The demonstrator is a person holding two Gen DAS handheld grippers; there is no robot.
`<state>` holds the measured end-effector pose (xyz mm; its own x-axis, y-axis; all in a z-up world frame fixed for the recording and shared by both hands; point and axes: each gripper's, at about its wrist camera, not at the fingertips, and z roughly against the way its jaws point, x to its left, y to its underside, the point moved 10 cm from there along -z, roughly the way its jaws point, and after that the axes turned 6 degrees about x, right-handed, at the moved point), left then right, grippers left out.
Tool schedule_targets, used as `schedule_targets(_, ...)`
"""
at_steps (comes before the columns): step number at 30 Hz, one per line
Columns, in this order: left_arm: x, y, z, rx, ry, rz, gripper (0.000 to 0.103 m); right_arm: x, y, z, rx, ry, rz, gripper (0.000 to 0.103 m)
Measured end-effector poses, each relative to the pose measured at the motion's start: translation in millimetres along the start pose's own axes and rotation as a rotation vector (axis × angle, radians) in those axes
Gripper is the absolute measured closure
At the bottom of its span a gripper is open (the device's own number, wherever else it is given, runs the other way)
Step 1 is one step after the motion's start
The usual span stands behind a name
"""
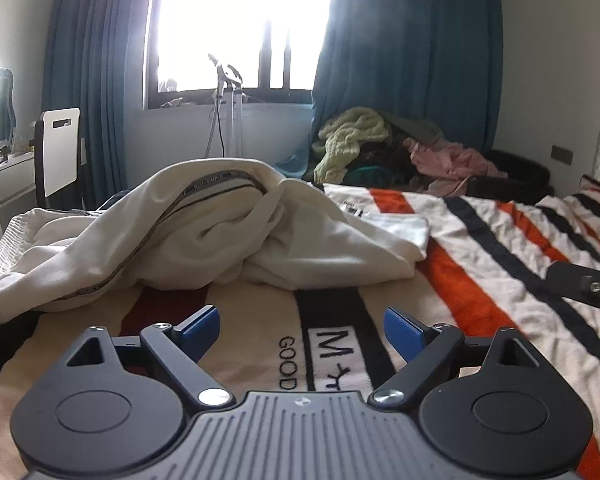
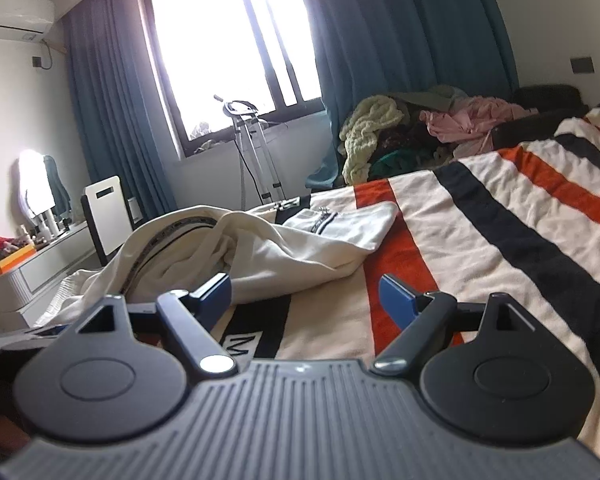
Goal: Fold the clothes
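A crumpled cream-white garment [image 1: 204, 232] with a dark trim band lies heaped on the striped bed blanket [image 1: 480, 240], ahead of my left gripper. My left gripper [image 1: 302, 330] is open and empty, low over the blanket just short of the garment. In the right wrist view the same garment [image 2: 268, 248] lies ahead and to the left. My right gripper [image 2: 306, 296] is open and empty, its left finger close to the garment's near edge. Part of the right gripper [image 1: 588, 286] shows at the right edge of the left wrist view.
A pile of other clothes, pale green and pink [image 1: 380, 148], sits at the far end of the bed [image 2: 428, 128]. Blue curtains [image 1: 400, 60] flank a bright window. A white chair [image 1: 60, 148] and a dresser [image 2: 40, 272] stand left of the bed.
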<state>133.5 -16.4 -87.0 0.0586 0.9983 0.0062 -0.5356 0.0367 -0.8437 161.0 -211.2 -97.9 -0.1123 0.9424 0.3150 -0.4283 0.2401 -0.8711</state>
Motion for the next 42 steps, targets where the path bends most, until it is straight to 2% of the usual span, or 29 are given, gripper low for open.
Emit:
schedule_targets(7,9.1,-10.3,-44.5,0.062,-0.063,-0.057,0.012,-14.4,7.1,-11.0,0.046,0.011,-0.07,0.02)
schedule_targets(12,37.3,-43.0,-90.6,0.086,-0.165,-0.087,0.012,-26.4,13.4,-26.5,0.072,0.034,-0.121,0.019)
schedule_targets(17,73.5,-107.4,-123.5,-0.019,-0.314,-0.131,0.012,-43.0,22.5,-59.6,0.097,0.085,-0.179,0.02)
schedule_targets(21,91.0,-143.4,-156.5,-0.035,-0.354,-0.13,0.012,-51.4,31.7,-80.1,0.136,0.093,-0.212,0.02)
schedule_targets(23,93.1,-155.8,-176.8,-0.023,-0.35,-0.141,0.012,-54.1,35.1,-87.0,0.145,0.093,-0.223,0.02)
schedule_targets(29,73.6,-172.7,-246.5,0.034,-0.374,-0.332,0.014,-57.6,41.5,-110.6,0.168,0.099,-0.213,0.02)
schedule_targets(30,71.0,-172.2,-258.1,0.051,-0.386,-0.359,0.019,-57.8,42.3,-114.4,0.171,0.096,-0.211,0.02)
schedule_targets(32,68.2,-170.9,-279.8,0.094,-0.395,-0.387,0.041,-55.9,42.1,-120.5,0.165,0.079,-0.2,0.02)
schedule_targets(34,67.6,-171.5,-287.5,0.124,-0.369,-0.362,0.068,-50.1,39.1,-123.0,0.135,0.049,-0.18,0.02)
schedule_targets(35,67.0,-172.1,-290.4,0.136,-0.355,-0.35,0.075,-46.4,36.7,-123.4,0.117,0.03,-0.167,0.02)
schedule_targets(36,65.3,-174.0,-286.8,0.134,-0.34,-0.338,0.087,-42.7,34.8,-123.9,0.1,0.015,-0.152,0.02)
schedule_targets(40,52.2,-182.2,-238.6,0.068,-0.275,-0.314,0.094,-34.7,33.9,-126.7,0.091,-0.01,-0.116,0.02)
schedule_targets(42,40.4,-179.3,-193.3,-0.003,-0.246,-0.344,0.095,-36.4,31.4,-122.0,0.074,-0.003,-0.123,0.02)
